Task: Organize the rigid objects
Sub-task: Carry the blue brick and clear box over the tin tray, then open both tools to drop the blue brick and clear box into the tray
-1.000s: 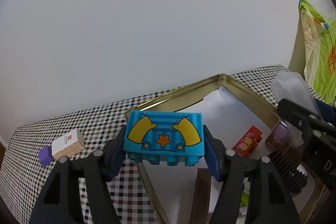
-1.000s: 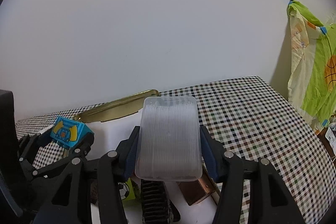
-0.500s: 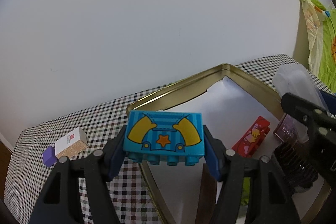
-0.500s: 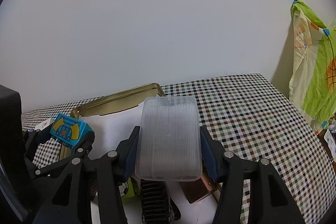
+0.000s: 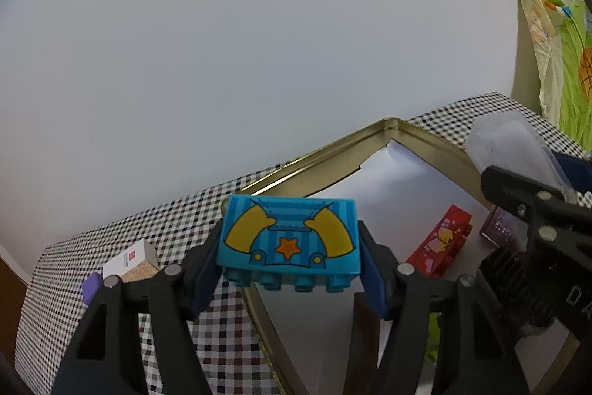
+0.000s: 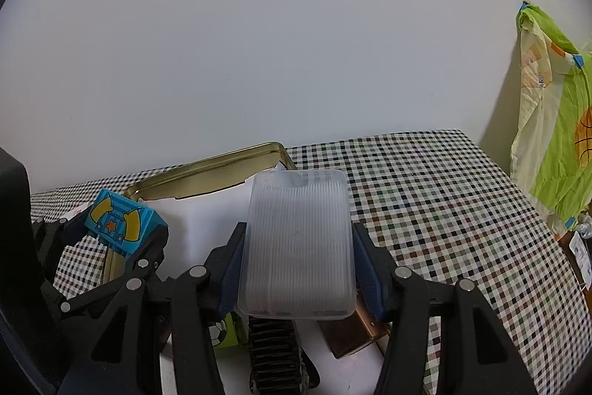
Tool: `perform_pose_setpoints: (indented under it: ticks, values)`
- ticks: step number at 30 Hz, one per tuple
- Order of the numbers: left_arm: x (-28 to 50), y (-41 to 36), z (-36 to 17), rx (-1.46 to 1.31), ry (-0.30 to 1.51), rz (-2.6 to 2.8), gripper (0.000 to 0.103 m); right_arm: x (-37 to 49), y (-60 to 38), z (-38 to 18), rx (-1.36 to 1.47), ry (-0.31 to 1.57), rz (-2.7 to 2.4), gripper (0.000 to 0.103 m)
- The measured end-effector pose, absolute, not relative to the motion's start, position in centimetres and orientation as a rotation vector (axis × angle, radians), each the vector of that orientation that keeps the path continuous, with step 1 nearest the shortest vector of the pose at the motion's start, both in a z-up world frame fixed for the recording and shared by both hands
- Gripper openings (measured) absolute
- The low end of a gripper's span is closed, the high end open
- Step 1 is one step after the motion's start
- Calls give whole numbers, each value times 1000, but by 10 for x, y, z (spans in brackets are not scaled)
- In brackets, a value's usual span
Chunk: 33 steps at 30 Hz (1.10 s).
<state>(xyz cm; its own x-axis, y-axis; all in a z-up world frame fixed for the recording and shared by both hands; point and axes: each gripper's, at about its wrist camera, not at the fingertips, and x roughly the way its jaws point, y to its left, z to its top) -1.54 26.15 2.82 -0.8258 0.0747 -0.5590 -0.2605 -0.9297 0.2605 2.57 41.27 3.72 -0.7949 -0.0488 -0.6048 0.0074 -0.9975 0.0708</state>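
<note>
My left gripper (image 5: 290, 261) is shut on a blue toy brick (image 5: 288, 237) printed with yellow sleeves and an orange star, held above the left rim of the gold tin tray (image 5: 333, 150). In the right wrist view the same blue brick (image 6: 124, 226) shows at the left in that gripper. My right gripper (image 6: 298, 265) is shut on a clear ribbed plastic box (image 6: 298, 243), held over the tray's right part. The clear box (image 5: 510, 143) also appears at the right edge of the left wrist view.
Inside the tray lie a red brick (image 5: 440, 241), a brown block (image 6: 351, 332), a black comb-like piece (image 6: 275, 354) and a green football-printed cube (image 6: 225, 332). A small white-and-cork box (image 5: 131, 260) and a purple cube (image 5: 92, 285) sit on the checked tablecloth (image 6: 444, 210). A green cloth (image 6: 555, 121) hangs at right.
Both grips hold unchanged. The view from the left gripper has rolled slightly, so the tray and table sit a little differently in frame.
</note>
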Motion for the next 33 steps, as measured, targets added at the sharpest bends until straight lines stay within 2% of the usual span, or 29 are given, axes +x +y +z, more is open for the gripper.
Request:
perform_pose_setpoints:
  ticks: [12, 14, 15, 16, 17, 19, 21, 28, 33]
  values:
    - [-20, 268, 25, -929, 546, 2745, 68, 18, 409, 33, 1050, -60, -2908, 57]
    - [-21, 266, 26, -928, 531, 2750, 85, 17, 409, 32, 1045, -69, -2910, 57]
    - [-20, 266, 27, -928, 522, 2750, 90, 16, 409, 32, 1051, -71, -2904, 60]
    - [-19, 266, 29, -918, 511, 2752, 99, 15, 409, 31, 1062, -72, -2896, 68]
    - [-17, 265, 30, -907, 507, 2758, 103, 16, 409, 32, 1063, -75, -2899, 72]
    - [-16, 265, 31, -887, 505, 2771, 102, 20, 411, 35, 1026, -82, -2920, 82]
    - [-17, 264, 31, -887, 495, 2772, 102, 23, 411, 36, 1003, -87, -2935, 84]
    - [-19, 253, 33, -947, 365, 2760, 102, 23, 419, 36, 1009, -172, -2931, 84]
    - [-9, 249, 34, -917, 368, 2796, 102, 31, 428, 42, 950, -279, -2926, 84]
